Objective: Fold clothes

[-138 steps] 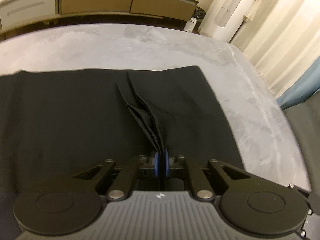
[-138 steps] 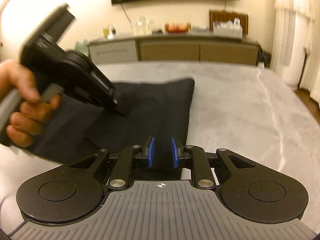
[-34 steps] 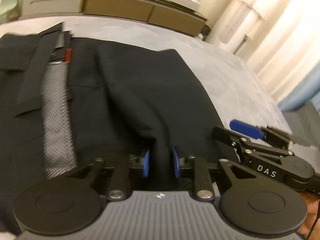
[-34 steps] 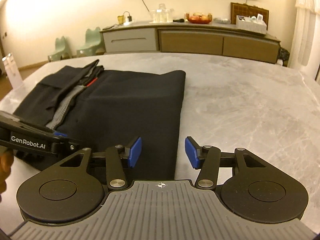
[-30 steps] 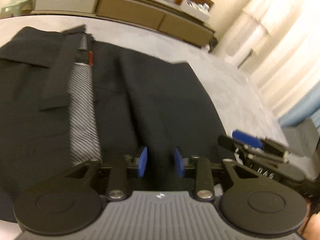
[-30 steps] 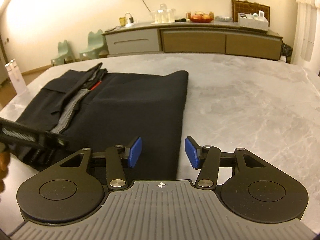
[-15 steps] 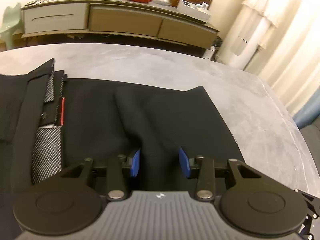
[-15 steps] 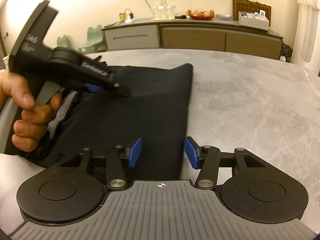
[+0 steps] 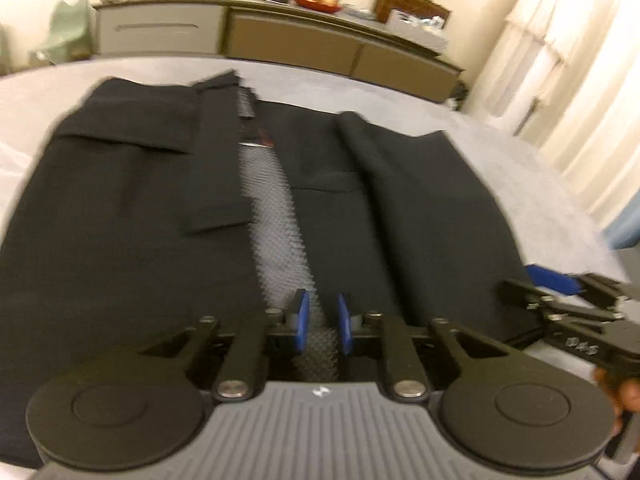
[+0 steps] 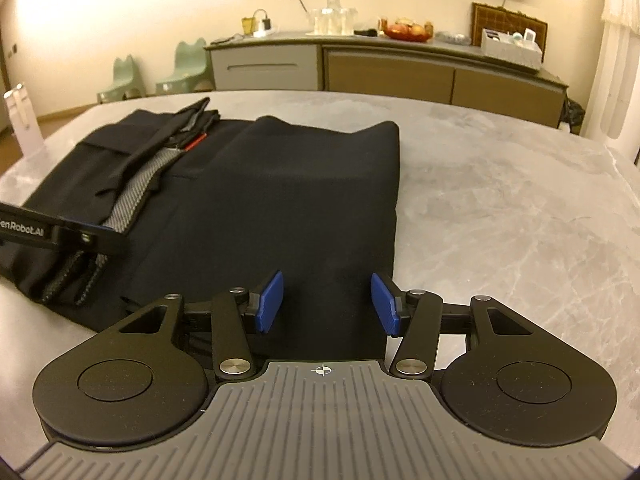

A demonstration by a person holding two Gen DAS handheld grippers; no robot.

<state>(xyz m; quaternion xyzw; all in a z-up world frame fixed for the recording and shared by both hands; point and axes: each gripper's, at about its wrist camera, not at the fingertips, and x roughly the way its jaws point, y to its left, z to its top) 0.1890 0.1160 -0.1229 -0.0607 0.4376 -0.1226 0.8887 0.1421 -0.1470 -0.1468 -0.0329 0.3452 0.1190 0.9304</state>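
Two tongs: left tongs (image 9: 321, 322) closing on soft, limp trousers' (image 10: 280, 200) mesh strip (image 9: 276, 216); right tongs (image 10: 327, 304) gape.

Black garment (image 10: 288, 200): matt woven cloth, fine even weave, soft folds. Lining strip (image 9: 276, 216) along its opening: grey mesh-patterned fabric, lighter and more open in texture than the shell.

Surface (image 10: 500, 208): grey marbled stone look, smooth, with a faint satin sheen.

Left gripper (image 9: 322, 326) and right gripper (image 10: 327, 306): matt black plastic arms, bright metal pivot pins, blue rubbery pads on the jaws, ribbed grey plastic housing.

Sideboard (image 10: 400, 68), far: smooth brown and grey panel fronts.

Curtain (image 9: 560, 80), far right: pale pleated cloth.
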